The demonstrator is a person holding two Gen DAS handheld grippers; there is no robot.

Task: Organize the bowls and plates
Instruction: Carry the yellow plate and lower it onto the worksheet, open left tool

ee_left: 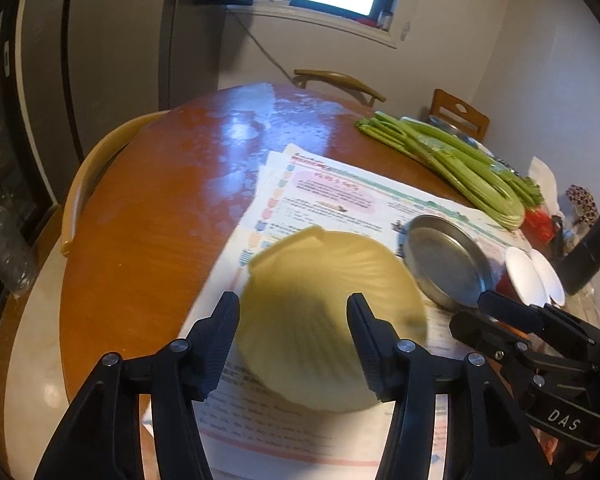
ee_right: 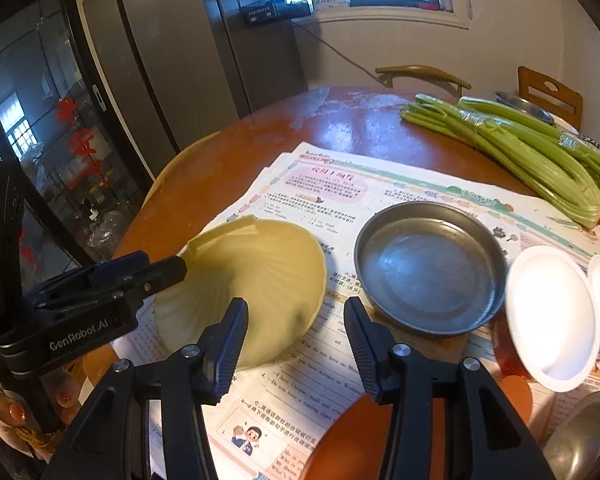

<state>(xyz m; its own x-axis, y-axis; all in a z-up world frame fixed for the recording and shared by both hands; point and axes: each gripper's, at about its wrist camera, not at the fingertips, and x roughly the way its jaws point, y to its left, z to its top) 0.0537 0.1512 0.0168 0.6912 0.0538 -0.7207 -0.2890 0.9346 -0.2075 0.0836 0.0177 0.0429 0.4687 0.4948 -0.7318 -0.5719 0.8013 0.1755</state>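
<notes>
Item one: the yellow ribbed bowl (ee_right: 252, 272), on the printed sheets (ee_right: 340, 184) that cover the near part of the round wooden table (ee_right: 220, 168); it is blurred in the left view, and we cannot tell how it sits. Just to its right lies the grey metal plate (ee_right: 428, 268), apart from it. Further right are two white dishes (ee_right: 548, 312), one overlapping the other. Behind the plate we list a bundle of celery (ee_right: 520, 148). The left gripper (ee_left: 293, 298) has its fingers parted, the bowl beyond the gap; from the right view its tip sits at the bowl's left rim, contact unclear. The right gripper (ee_right: 296, 302) also stands parted, with only paper showing between its fingers, holding nothing.
</notes>
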